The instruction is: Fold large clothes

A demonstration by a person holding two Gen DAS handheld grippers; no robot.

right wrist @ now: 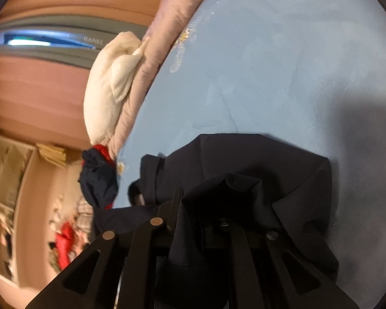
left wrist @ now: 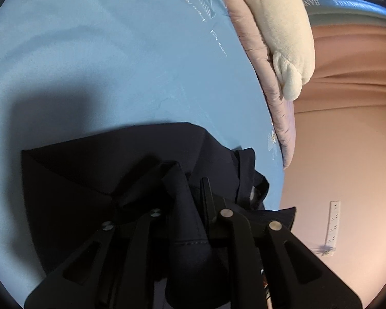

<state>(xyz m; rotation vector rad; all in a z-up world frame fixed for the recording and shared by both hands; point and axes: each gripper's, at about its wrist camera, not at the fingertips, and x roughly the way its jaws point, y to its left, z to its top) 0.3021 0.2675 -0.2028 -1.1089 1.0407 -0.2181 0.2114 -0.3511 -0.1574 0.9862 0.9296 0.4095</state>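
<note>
Navy garment (left wrist: pixel 131 159) pinched in both grippers, its bulk lying ahead of the fingers on the blue bedsheet (left wrist: pixel 115 51).

Left gripper (left wrist: pixel 190 198) has its jaws drawn near together with a fold of the dark cloth between them; right gripper (right wrist: pixel 193 206) likewise, cloth bunched in its narrow gap. Whether the pads press firmly cannot be told. Each hand holds one end of the same edge, so the garment's long axis appears to run from hand to hand, neither nearer than the other. Sheet ahead of the garment is bare. Pink quilt (left wrist: pixel 257 59) and cream plush toy (left wrist: pixel 283 31) lie along the far bed edge, well apart; a red-and-navy garment (right wrist: pixel 97 177) hangs at that edge.
</note>
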